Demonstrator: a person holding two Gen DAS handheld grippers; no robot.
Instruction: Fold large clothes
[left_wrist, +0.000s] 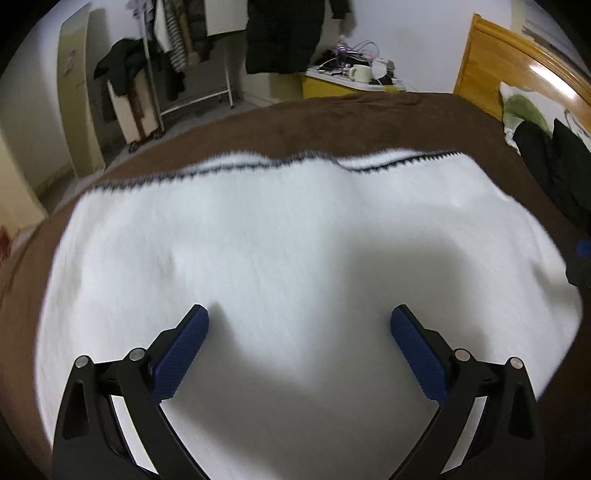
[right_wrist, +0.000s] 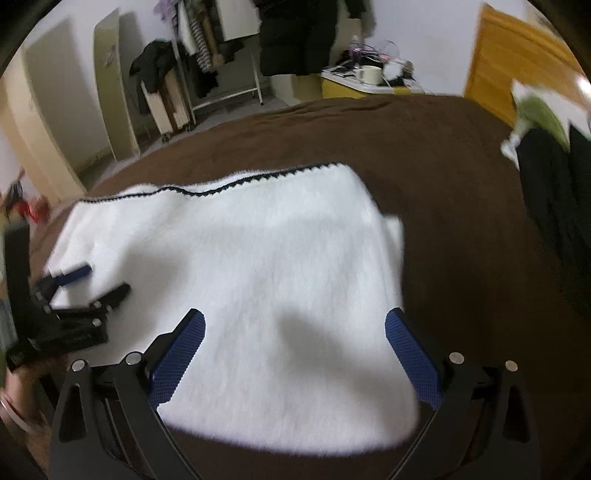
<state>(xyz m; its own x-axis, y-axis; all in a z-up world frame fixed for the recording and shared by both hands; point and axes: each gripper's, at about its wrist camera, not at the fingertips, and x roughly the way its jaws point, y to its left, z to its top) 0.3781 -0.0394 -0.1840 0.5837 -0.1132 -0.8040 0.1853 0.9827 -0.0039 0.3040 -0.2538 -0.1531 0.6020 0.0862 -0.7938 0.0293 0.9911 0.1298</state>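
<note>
Lying flat, white sweater (left_wrist: 258, 240) on brown bedspread (left_wrist: 332, 122)

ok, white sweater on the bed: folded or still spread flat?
Partly folded. The white sweater lies as a compact rectangle on the brown blanket, a second layer sticking out along its right edge. No sleeves are visible. Both claws are open, clear of it.

Bare brown bedspread (right_wrist: 461, 177) right of white garment (right_wrist: 240, 266); dark clothes (right_wrist: 550, 206) block far right.

Room was dim; garment (left_wrist: 258, 240) overexposed, motion-blurred; gripper shadows fell on it; headboard (left_wrist: 517, 62) glared; fisheye edges vignetted
</note>
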